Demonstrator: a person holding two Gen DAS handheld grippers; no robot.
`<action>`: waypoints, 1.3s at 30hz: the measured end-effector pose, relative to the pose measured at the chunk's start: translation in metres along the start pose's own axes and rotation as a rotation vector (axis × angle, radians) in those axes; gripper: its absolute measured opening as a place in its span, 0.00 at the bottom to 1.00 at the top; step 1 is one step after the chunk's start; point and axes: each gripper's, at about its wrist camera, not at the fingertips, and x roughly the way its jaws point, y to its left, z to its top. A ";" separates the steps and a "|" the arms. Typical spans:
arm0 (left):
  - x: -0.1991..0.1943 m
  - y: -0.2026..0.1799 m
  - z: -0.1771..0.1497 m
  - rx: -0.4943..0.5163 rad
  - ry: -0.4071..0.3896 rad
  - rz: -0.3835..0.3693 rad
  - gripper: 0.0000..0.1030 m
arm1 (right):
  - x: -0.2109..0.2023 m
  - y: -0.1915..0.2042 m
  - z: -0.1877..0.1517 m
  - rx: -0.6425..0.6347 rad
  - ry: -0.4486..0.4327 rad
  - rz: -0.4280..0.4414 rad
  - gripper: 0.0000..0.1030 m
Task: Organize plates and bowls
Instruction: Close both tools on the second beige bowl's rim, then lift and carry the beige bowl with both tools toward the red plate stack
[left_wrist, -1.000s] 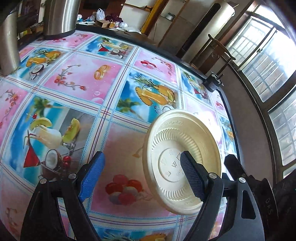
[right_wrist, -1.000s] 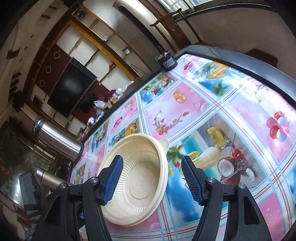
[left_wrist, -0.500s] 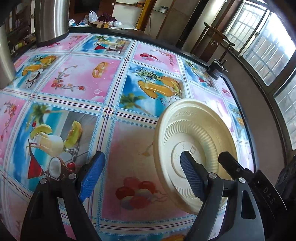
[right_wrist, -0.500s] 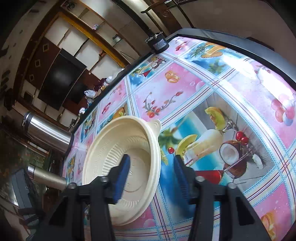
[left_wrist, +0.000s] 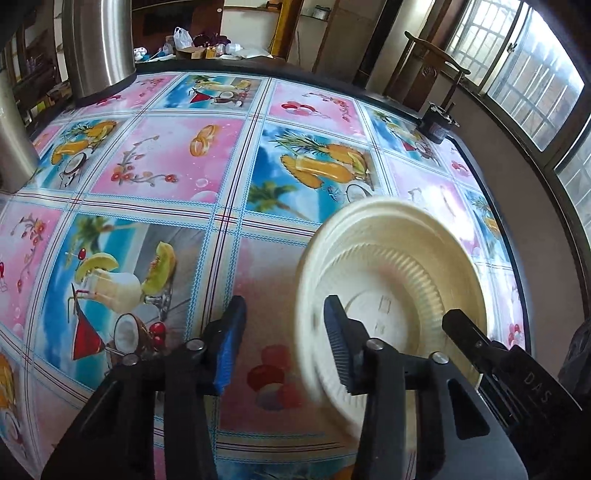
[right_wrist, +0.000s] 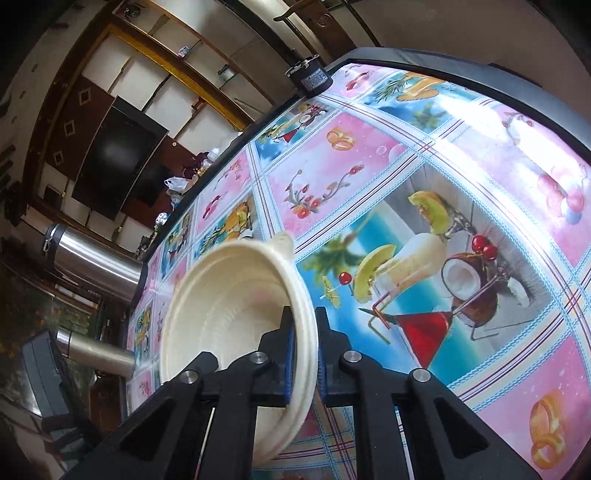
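Right gripper (right_wrist: 303, 354): jaws clenched on the rim of the cream disposable bowl (right_wrist: 229, 314), one blue pad inside the wall, the other outside. Bowl was tilted steeply, opening toward the left of the right wrist view, small tab on its rim uppermost. Whether its lower edge touched the tabletop (right_wrist: 424, 155) could not be told; motion blur on the rim.

Left gripper (left_wrist: 282, 339): jaws released, parted with nothing between the pads. Its right finger (left_wrist: 338, 343) stood in front of the bowl's ribbed underside (left_wrist: 399, 280); contact could not be told. The black body of the right gripper showed at the bowl's lower right rim in the left wrist view.

Tabletop covered by a fruit-and-cocktail print cloth (left_wrist: 166, 158) in pink and blue squares.

Edges and free room:
- Dark rim of the tabletop ran close behind the bowl on the window side; the bowl sat near that edge
- A small black cylindrical object (left_wrist: 437, 127) stood at the far corner of that edge, well apart from the bowl
- Large steel vessel (left_wrist: 98, 44) at the far left corner; a second steel cylinder (left_wrist: 13, 147) on the left edge, both well apart from the grippers
- The cloth between the bowl and the steel vessels lay bare, with the widest open stretch to the left of and beyond the left gripper
- Wooden chair (left_wrist: 432, 62) and windows beyond the tabletop
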 end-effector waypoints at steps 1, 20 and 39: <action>0.000 0.000 0.000 0.003 0.000 0.000 0.33 | 0.000 0.000 0.000 0.002 0.002 0.002 0.09; -0.007 -0.011 -0.015 0.121 -0.035 0.071 0.15 | -0.002 -0.001 -0.008 0.029 0.032 0.028 0.10; -0.072 0.062 -0.100 0.050 -0.040 0.128 0.14 | -0.015 0.033 -0.087 -0.052 0.210 0.148 0.12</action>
